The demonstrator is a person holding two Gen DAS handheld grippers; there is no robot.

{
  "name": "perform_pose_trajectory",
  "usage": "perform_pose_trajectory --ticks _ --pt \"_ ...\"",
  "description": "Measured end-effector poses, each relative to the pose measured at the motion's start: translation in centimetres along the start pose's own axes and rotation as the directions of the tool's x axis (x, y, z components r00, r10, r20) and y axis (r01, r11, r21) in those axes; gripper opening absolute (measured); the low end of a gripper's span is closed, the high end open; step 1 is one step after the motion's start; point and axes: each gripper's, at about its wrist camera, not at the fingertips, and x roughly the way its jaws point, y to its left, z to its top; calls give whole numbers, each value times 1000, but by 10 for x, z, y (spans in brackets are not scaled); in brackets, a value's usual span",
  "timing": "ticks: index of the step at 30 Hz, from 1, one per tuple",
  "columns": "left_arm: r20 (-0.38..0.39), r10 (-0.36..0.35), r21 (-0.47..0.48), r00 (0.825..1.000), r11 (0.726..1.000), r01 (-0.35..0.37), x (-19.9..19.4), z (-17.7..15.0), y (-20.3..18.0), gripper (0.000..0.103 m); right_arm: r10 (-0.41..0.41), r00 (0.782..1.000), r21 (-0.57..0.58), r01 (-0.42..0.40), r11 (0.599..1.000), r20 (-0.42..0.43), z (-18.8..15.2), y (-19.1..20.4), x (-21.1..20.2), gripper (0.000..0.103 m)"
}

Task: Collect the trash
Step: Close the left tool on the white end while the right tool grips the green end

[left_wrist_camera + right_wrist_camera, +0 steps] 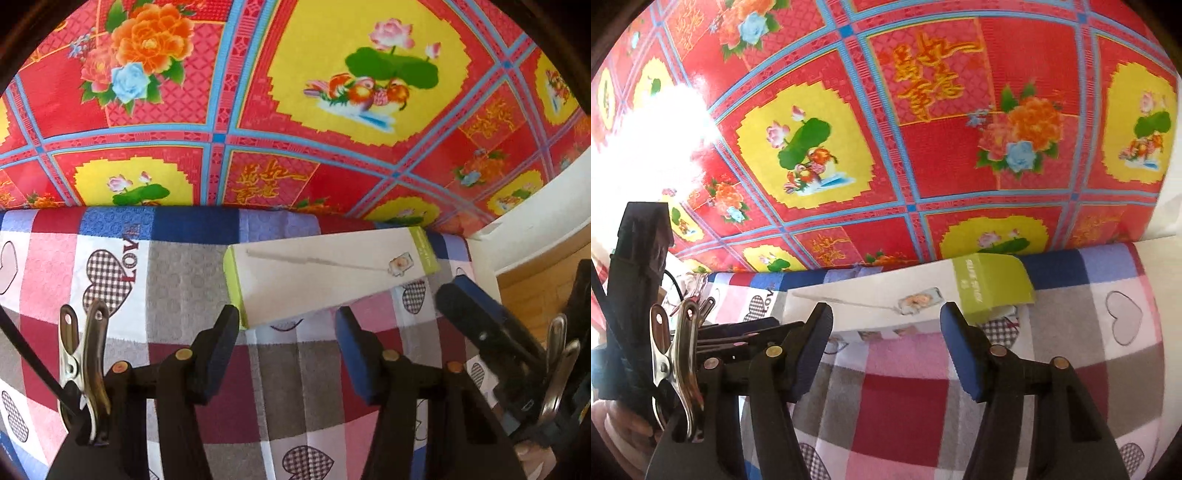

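Left wrist view: long white-and-green box (325, 273) lies uncollected on checkered cloth (177, 280).
Left gripper (288, 347) and right gripper (886, 332) both gape empty, just short of it; pickup and disposal remain.

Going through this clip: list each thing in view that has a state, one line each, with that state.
Box: closed, lying flat on the checked cloth, untouched.
Left tongs: open, empty, short of the box's near edge.
Right tongs: open, empty, short of the box.
Checked cloth: spread flat under the box.
Red flowered sheet: spread behind the checked cloth.
Metal clip: clamped on the left tongs' frame.
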Motion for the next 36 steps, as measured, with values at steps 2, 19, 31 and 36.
perform_pose_trajectory --ticks 2,19,31,36 --pt "0 15 -10 1000 1000 -15 4 -2 5 56 -12 1000 19 12 1000 -3 1 -8 -3 63" --pt "-64 106 -106 992 988 -112 21 0 47 81 -73 990 13 75 997 -120 16 -59 20 72" --pt "-143 200 131 969 975 -182 46 -11 28 103 -51 982 5 53 999 -181 23 -79 53 81" --pt "-99 247 145 964 962 -231 48 -18 24 103 -41 982 5 43 999 -182 25 -80 55 83"
